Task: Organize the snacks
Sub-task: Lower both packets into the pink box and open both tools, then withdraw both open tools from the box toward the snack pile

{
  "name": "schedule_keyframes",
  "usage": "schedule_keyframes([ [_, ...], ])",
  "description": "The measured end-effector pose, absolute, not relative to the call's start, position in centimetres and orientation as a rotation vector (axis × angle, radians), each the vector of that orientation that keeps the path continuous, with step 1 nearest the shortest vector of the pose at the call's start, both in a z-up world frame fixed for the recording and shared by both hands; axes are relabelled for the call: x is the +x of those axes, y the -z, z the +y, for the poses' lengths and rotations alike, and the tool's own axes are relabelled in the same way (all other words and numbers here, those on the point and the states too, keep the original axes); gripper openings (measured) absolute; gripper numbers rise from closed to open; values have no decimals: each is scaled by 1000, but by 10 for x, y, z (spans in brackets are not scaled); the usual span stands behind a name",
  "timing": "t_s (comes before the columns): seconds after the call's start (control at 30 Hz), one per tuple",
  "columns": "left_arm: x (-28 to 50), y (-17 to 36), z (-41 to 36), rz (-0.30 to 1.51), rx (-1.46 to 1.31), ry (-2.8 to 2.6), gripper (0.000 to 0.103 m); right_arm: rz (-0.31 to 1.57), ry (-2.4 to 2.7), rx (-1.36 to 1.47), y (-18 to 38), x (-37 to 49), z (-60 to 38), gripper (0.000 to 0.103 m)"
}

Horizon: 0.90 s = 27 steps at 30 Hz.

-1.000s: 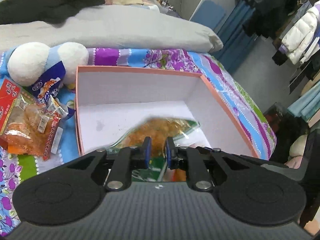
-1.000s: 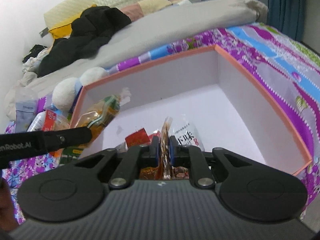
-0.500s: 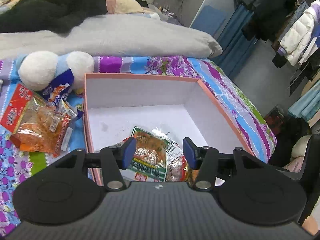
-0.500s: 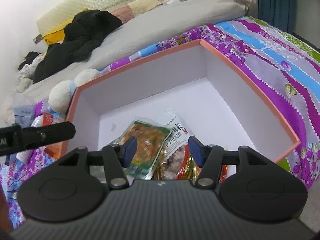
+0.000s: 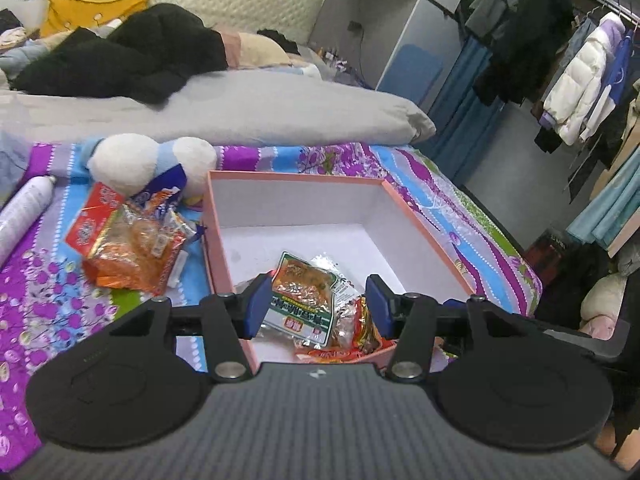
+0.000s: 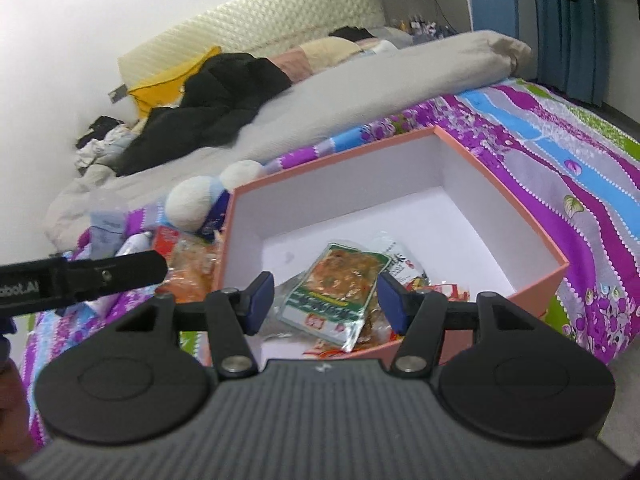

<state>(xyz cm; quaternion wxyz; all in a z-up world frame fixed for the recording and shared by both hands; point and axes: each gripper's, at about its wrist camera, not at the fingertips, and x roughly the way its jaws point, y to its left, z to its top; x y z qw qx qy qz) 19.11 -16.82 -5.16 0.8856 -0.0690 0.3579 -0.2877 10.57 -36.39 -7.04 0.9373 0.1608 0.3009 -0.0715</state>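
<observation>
Already several foil snack packets (image 5: 308, 300) lie inside the pink-rimmed white cardboard box (image 5: 424, 232). Both the left gripper (image 5: 316, 306) and right gripper (image 6: 325, 302) hang with jaws apart, empty. Orange snack bags (image 5: 132, 248) wait on the bed.

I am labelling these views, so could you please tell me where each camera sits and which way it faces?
Left wrist: on the left tongs, facing down into the box on the bed; open fingers show.
Right wrist: on the right tongs, facing the box from its other side; the left tongs show.
Shared: box, green packet, plush.
</observation>
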Motion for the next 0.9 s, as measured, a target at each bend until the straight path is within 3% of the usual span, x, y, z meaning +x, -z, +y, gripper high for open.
schedule_keyframes([
  [0.43,124,35,-110,697,-149,542,61,571,74,297,56,59,-315,60],
  [0.6,102,34,-89,678,-146,513,74,561,45,290,57,46,-296,60],
  [0.67,95,35,-80,676,-147,487,90,555,30,280,58,40,-288,60],
  [0.9,76,43,-44,673,-141,407,95,532,-37,280,64,25,-263,60],
])
